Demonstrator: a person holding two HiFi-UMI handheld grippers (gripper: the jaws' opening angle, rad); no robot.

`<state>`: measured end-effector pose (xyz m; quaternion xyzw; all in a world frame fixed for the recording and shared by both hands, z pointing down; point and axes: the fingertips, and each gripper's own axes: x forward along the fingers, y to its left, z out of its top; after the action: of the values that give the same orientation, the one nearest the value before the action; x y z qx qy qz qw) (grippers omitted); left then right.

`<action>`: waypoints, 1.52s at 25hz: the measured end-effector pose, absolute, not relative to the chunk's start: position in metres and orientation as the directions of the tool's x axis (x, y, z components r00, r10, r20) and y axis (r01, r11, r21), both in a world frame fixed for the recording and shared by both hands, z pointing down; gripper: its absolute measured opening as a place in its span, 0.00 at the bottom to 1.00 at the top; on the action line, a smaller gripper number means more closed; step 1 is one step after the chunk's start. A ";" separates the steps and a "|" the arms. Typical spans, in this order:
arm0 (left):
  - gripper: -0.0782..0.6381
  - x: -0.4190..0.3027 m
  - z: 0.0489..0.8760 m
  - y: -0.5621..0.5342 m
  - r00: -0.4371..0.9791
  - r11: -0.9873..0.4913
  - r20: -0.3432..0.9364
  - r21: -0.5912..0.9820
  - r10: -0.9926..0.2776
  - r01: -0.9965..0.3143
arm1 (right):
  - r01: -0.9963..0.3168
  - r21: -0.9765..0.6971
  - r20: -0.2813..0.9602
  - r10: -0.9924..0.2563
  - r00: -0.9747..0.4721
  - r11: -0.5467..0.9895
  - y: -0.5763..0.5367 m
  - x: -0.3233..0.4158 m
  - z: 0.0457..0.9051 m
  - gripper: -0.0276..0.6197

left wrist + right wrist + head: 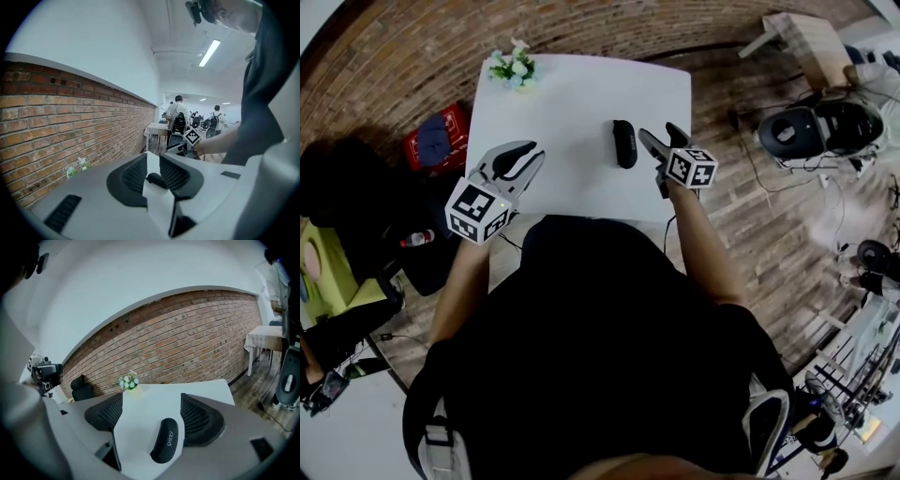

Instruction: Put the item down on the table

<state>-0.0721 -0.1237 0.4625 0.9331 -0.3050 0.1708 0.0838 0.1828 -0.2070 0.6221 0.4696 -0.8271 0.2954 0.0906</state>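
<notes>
- Your right gripper point(151, 404) has its jaws spread wide, pinching nothing.
- The white table point(572, 103) already bears the item.
- Your left gripper point(525, 155), jaws parted and empty, sits farther off.
- The black case point(624, 143) lies flat just left of the right gripper, its long axis pointing away from you.

The right gripper point(151, 404) stood with its jaws wide apart and nothing clamped. Between them a black oblong case point(165, 440) marked "SHERY" lay on the white table point(187, 389). Beyond the case, small flowers point(128, 380) stood before a brick wall point(187, 343).
</notes>
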 end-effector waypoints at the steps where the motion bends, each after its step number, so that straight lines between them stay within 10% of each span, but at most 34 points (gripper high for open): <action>1: 0.23 -0.070 0.462 -0.122 0.759 -0.803 0.368 0.051 -0.538 -0.594 | -0.836 -0.381 0.424 -0.729 -0.538 0.395 -0.205 0.184 0.617 0.63; 38: 0.23 -0.021 0.442 -0.079 0.804 -0.846 0.320 0.015 -0.500 -0.533 | -0.849 -0.297 0.259 -0.819 -0.513 0.438 -0.107 0.219 0.500 0.47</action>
<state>-0.0214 -0.0790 0.4422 0.9484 -0.2723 0.1539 0.0522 0.2186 -0.1070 0.5003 0.4922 -0.8470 0.1974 0.0379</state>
